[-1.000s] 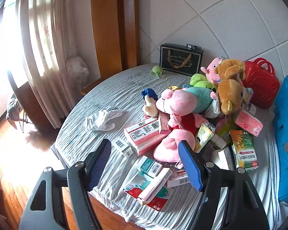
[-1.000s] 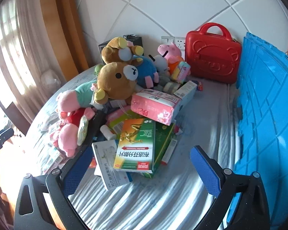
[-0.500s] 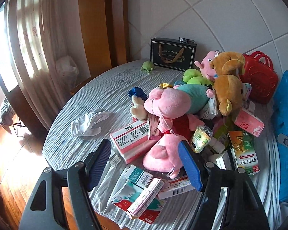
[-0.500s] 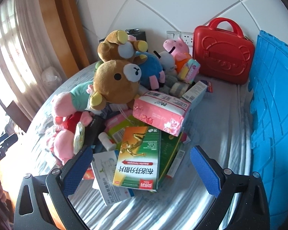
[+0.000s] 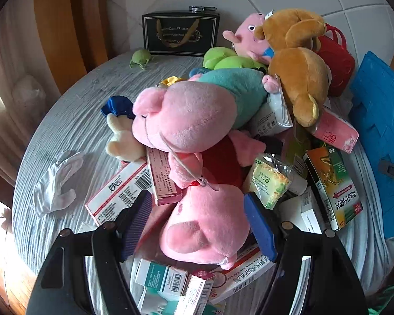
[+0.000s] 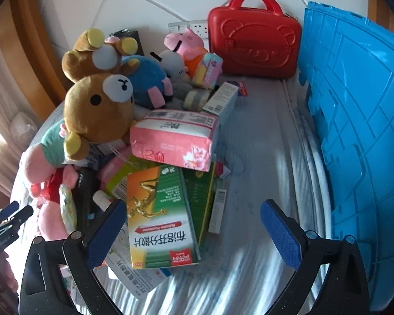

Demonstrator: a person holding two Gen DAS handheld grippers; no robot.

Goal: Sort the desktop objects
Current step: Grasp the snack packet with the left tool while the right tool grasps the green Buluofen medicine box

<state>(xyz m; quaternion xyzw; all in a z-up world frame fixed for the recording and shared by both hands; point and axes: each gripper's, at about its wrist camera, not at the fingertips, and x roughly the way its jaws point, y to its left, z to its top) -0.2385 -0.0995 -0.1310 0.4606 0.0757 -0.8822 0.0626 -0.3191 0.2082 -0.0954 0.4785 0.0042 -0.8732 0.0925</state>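
Observation:
A heap of plush toys and boxes covers the grey-clothed round table [image 5: 73, 120]. My left gripper [image 5: 199, 223] is open, its jaws on either side of the lower body of a big pink pig plush [image 5: 205, 225]. The pig's head [image 5: 186, 115] lies further back. My right gripper [image 6: 194, 233] is open around the near end of a green and orange medicine box [image 6: 157, 215], which lies on other boxes. A brown bear plush [image 6: 99, 113] and a pink tissue pack [image 6: 173, 139] sit behind it.
A blue plastic crate [image 6: 354, 131] stands at the right. A red bear-embossed case [image 6: 254, 39] leans on the wall. A black gift bag [image 5: 181, 32] stands at the back. A white glove [image 5: 56, 183] lies left. Small boxes [image 5: 168, 281] sit at the near edge.
Both grippers moved forward and lower toward the pile. The left now straddles the pink pig; the right now straddles the green box. Both stayed open.

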